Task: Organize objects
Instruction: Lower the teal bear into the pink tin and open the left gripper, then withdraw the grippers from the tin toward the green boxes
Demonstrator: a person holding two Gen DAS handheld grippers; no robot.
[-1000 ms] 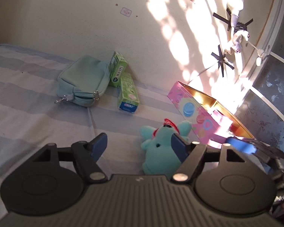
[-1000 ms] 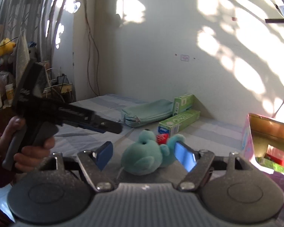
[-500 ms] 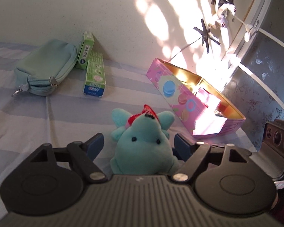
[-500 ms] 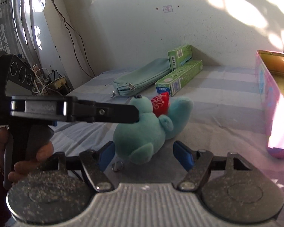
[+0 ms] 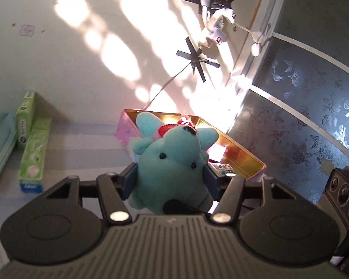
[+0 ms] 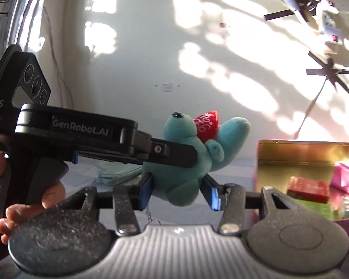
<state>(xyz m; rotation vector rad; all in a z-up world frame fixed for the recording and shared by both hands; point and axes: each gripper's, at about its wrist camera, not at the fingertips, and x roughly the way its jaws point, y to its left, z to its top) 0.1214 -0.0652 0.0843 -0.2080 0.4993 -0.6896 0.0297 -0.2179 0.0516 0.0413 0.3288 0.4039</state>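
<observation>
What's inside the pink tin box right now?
The open pink tin box with gold lining holds a red packet, something green and pink items. Its floor nearer the camera is hidden by the wall and the claw.

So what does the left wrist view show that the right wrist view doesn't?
Only the left wrist view: two green boxes by the wall, the patterned dark panel on the right, and the toy's face.

Only the right wrist view: the person's hand holding the left hand-held gripper from the side, and a red box inside the tin.

Both: the teal plush toy, with both hand-held grippers closing on it and their pads against its body, the pink tin beyond it, the teal pouch and the taped cables on the sunlit wall.
</observation>
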